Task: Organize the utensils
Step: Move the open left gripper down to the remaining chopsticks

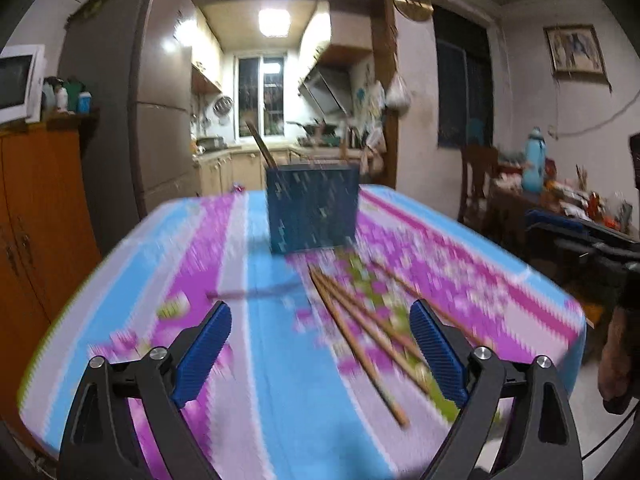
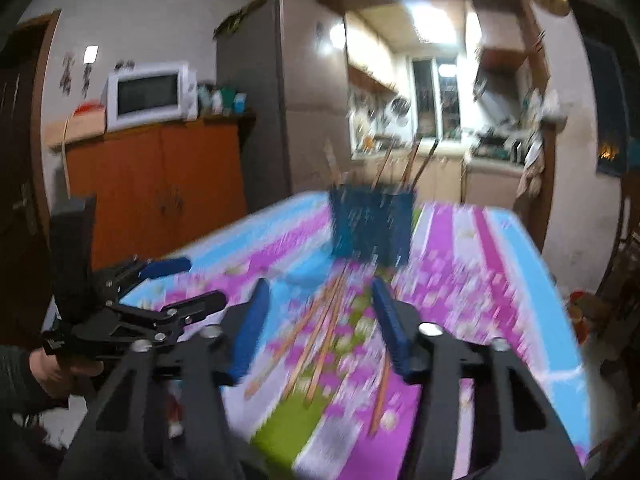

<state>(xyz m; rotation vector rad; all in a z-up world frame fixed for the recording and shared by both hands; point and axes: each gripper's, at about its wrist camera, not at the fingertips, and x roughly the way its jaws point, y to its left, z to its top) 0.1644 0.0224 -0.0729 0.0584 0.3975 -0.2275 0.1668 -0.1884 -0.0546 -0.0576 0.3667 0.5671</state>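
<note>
A dark blue square utensil holder (image 1: 312,208) (image 2: 372,228) stands on the striped pink and blue tablecloth (image 1: 272,360), with a few chopsticks (image 2: 412,160) upright in it. Several loose wooden chopsticks (image 1: 352,332) (image 2: 320,332) lie on the cloth in front of it. My left gripper (image 1: 320,308) hangs open above the cloth, the loose chopsticks just inside its right finger (image 1: 436,348). My right gripper (image 2: 320,284) is partly open over the same chopsticks and holds nothing. The left gripper (image 2: 188,280) also shows in the right wrist view, held by a hand (image 2: 52,372). Both views are blurred.
A thin dark blurred thing (image 1: 256,292) lies on the cloth left of the chopsticks. Behind the table are a grey fridge (image 1: 132,100), an orange cabinet (image 2: 160,184) with a white microwave (image 2: 148,96), and the kitchen doorway. A cluttered side table (image 1: 560,196) stands at the right.
</note>
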